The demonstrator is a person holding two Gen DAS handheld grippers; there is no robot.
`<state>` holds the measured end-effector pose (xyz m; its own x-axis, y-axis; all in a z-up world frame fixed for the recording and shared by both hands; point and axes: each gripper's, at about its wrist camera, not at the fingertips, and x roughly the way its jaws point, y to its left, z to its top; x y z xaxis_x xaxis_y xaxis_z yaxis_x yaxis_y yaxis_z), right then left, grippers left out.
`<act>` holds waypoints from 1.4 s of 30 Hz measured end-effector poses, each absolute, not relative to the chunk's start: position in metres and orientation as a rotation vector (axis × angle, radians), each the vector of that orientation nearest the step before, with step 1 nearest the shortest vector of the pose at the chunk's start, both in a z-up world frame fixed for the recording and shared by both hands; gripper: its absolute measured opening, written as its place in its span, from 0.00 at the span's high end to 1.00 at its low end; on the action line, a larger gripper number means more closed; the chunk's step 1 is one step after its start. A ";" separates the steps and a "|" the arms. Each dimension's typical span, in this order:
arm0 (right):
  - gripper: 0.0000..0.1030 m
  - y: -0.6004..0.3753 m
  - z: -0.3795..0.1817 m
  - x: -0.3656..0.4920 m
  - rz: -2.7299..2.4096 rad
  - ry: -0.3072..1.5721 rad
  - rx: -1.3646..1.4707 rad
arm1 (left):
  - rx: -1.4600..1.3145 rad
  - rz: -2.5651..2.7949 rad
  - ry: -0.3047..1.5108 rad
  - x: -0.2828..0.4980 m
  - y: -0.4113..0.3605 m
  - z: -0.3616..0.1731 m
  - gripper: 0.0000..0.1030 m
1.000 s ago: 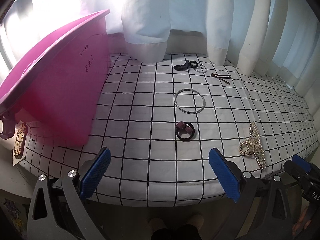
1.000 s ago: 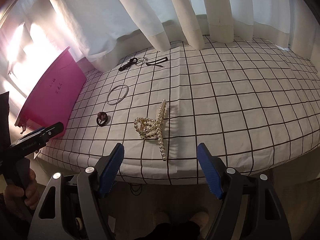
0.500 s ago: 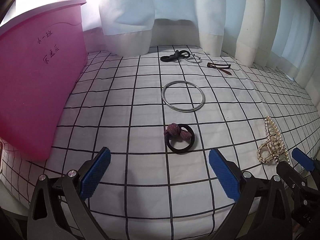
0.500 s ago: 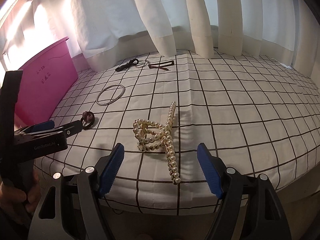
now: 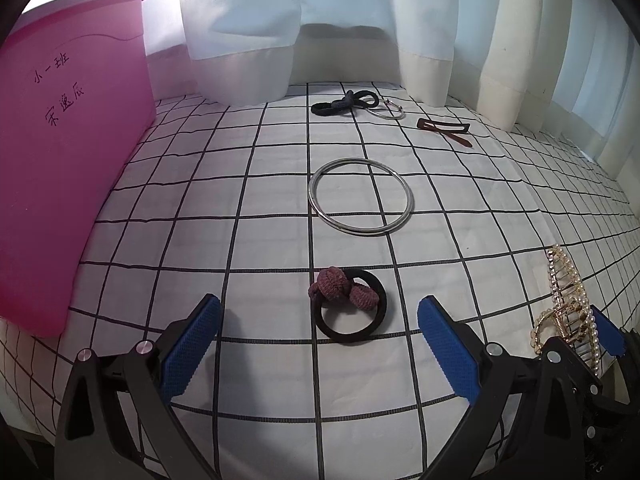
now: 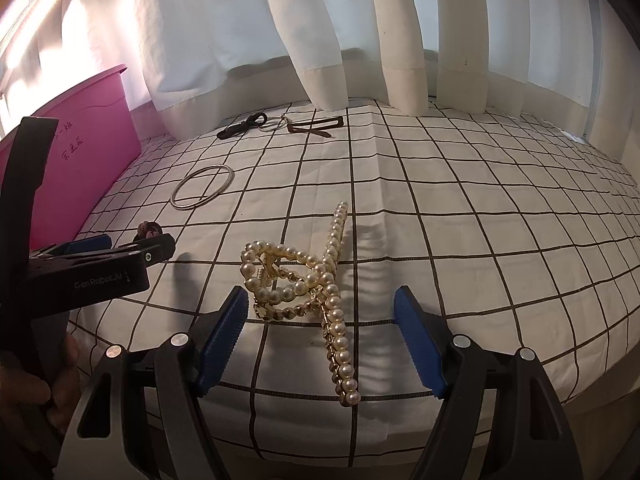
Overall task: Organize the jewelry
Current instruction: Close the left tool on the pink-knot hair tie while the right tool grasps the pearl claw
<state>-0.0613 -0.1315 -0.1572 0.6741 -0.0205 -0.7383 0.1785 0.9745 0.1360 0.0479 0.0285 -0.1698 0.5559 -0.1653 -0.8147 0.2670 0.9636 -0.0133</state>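
A black hair tie with a maroon knot (image 5: 334, 286) lies on the white checked cloth (image 5: 240, 208), just ahead of and between the fingers of my open left gripper (image 5: 320, 316), untouched. The pearl claw clip (image 6: 304, 280) lies between the blue pads of my open right gripper (image 6: 320, 300), and neither pad presses on it. The same pearl clip (image 5: 568, 304) shows at the right of the left wrist view. Farther back lie a silver bangle (image 5: 362, 233), a black hair tie (image 5: 344, 104), a small silver ring (image 5: 386, 114) and a brown hair clip (image 5: 444, 128).
A tall pink bin (image 5: 68, 152) with handwriting stands at the cloth's left edge. White curtains (image 5: 248, 32) hang along the back. The cloth's front edge drops off just under both grippers. A hand (image 6: 24, 384) holds the left gripper (image 6: 120, 248), close beside the right one.
Both grippers have come down and forward over the cloth. The knotted hair tie and the pearl clip now sit closer, between the respective fingers. No object has moved.
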 end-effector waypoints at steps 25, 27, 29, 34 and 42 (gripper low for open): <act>0.50 -0.112 -0.161 -0.051 -0.075 0.783 0.102 | 0.122 -0.271 0.868 0.045 0.031 -0.167 0.47; 0.51 -0.114 -0.161 -0.052 -0.072 0.781 0.114 | 0.128 -0.288 0.860 0.041 0.030 -0.165 0.67; 0.51 -0.114 -0.161 -0.052 -0.069 0.780 0.116 | 0.132 -0.299 0.856 0.037 0.031 -0.165 0.77; 0.51 -0.119 -0.159 -0.056 -0.060 0.768 0.156 | 0.059 -0.320 0.869 0.032 0.044 -0.164 0.80; 0.55 -0.125 -0.147 -0.058 -0.044 0.751 0.182 | 0.032 -0.310 0.853 0.023 0.052 -0.148 0.80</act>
